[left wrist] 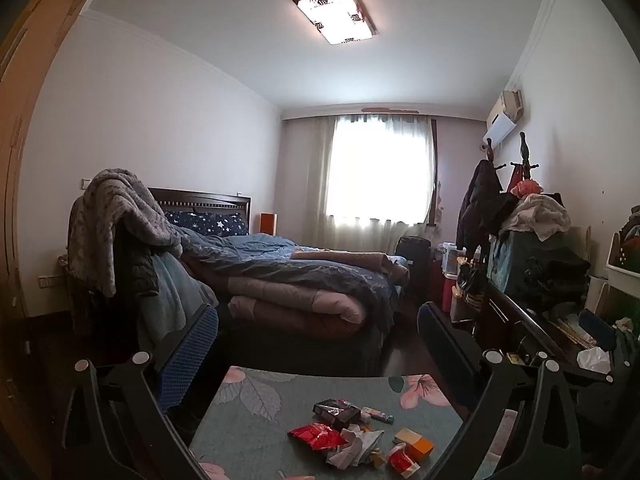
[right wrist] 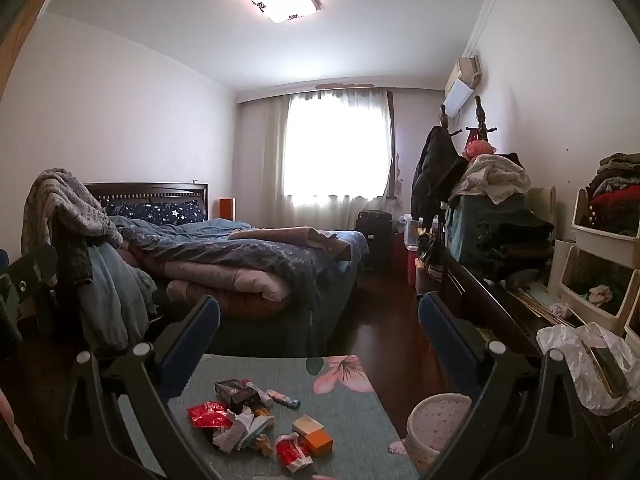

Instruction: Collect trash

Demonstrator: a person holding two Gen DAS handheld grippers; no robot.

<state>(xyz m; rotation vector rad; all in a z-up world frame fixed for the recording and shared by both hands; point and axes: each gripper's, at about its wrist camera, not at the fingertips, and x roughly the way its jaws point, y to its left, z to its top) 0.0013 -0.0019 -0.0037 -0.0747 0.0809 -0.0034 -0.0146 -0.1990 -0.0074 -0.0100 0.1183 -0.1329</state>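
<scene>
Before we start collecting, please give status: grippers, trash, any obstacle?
Left hand-held gripper open, empty. Right hand-held gripper open, empty. Trash pile untouched on floral table; bin beside table. Nothing in the way.

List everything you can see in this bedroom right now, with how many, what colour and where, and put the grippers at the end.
table: one, teal floral cloth, in front
red wrappers: two, red, on the table
dark packet: one, black, far side of the pile
crumpled paper: a few, white, middle of the pile
small boxes: two, orange and cream, right of the pile
waste bin: one, pale patterned, right of the table
bed: one, blue and pink bedding, behind the table
window: one, curtained, far wall
left gripper: one, black and blue, open, empty
right gripper: one, black and blue, open, empty
</scene>
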